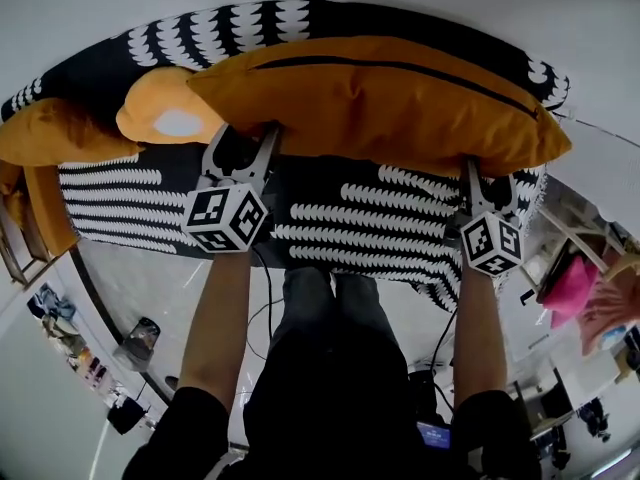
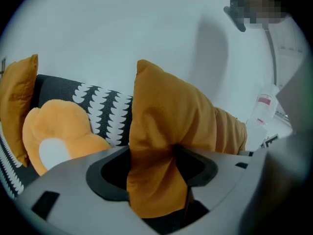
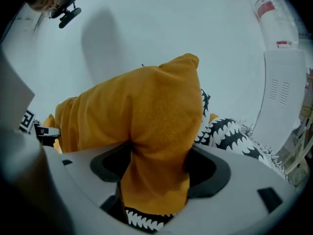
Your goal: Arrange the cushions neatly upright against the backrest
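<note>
A long orange cushion [image 1: 380, 103] [image 2: 171, 116] [image 3: 146, 111] lies along the black-and-white patterned sofa [image 1: 380, 218], leaning toward its backrest [image 1: 250, 23]. My left gripper [image 1: 248, 133] [image 2: 154, 180] grips the cushion's lower left edge, with fabric bunched between its jaws. My right gripper [image 1: 488, 173] [image 3: 156, 175] grips the lower right edge the same way. To the left, a flower-shaped orange cushion [image 1: 165, 108] [image 2: 58, 136] with a white centre rests against the backrest. Another orange cushion [image 1: 50, 133] [image 2: 17, 102] stands at the sofa's left end.
A white wall rises behind the sofa. A wooden frame [image 1: 15, 248] stands at the sofa's left end, and pink items [image 1: 570, 283] lie to the right. A white unit [image 3: 281, 97] stands on the right. The person's legs [image 1: 330, 308] are at the seat's front edge.
</note>
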The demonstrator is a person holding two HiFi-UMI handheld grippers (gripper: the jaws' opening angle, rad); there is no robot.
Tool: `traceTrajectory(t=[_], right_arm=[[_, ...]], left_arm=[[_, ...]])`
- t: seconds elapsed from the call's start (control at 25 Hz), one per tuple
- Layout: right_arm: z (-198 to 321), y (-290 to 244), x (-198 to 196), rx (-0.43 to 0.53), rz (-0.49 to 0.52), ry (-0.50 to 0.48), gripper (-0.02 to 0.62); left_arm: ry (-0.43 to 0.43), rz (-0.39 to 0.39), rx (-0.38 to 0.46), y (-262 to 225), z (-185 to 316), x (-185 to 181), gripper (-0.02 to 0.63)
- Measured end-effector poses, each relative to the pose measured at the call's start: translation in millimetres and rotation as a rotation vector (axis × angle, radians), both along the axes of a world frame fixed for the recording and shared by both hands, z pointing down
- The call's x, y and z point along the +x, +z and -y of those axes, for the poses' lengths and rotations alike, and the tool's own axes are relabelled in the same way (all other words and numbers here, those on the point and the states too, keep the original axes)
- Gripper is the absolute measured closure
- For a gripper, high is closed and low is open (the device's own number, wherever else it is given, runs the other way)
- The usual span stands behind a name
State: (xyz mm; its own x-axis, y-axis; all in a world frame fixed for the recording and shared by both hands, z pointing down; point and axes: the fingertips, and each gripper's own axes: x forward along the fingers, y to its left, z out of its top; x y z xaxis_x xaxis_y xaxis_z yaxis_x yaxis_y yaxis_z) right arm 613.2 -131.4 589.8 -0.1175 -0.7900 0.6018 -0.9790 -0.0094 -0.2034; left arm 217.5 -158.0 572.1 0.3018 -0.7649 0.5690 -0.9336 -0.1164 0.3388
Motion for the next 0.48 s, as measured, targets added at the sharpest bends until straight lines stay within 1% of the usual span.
traceTrajectory(t=[0.04,0.08,0.12,0.16,0.2,0.28,0.36,0.48], right_arm=[[0,0,2,-0.002,-0.003,0.007,0.247],[-1,0,4,-0.006,-0.002,0.015,0.241],[-5,0,5,-0.012,0.003,0.025,0.232],[-9,0,5,-0.019,0.013,0.037,0.223],[-15,0,6,-0.026,0.022,0.047,0.221],[-29,-6,6,-0.032,0.024,0.048,0.216],[-42,-17,2,-0.024,0.013,0.022,0.216],[-59,-41,-6,0.007,0.005,-0.027,0.218]], left_arm=[[-0.030,0.004,-0.005,0,-1,-2,0.317],[-0.069,0.004,-0.017,1,-4,-6,0.294],[-0.108,-0.001,-0.034,3,-10,-10,0.291],[-0.134,-0.008,-0.051,5,-17,-12,0.268],[-0.145,-0.015,-0.066,7,-25,-11,0.264],[-0.135,-0.033,-0.087,6,-44,-2,0.264],[-0.100,-0.053,-0.094,-1,-60,11,0.264],[-0.041,-0.059,-0.068,-22,-75,27,0.265]])
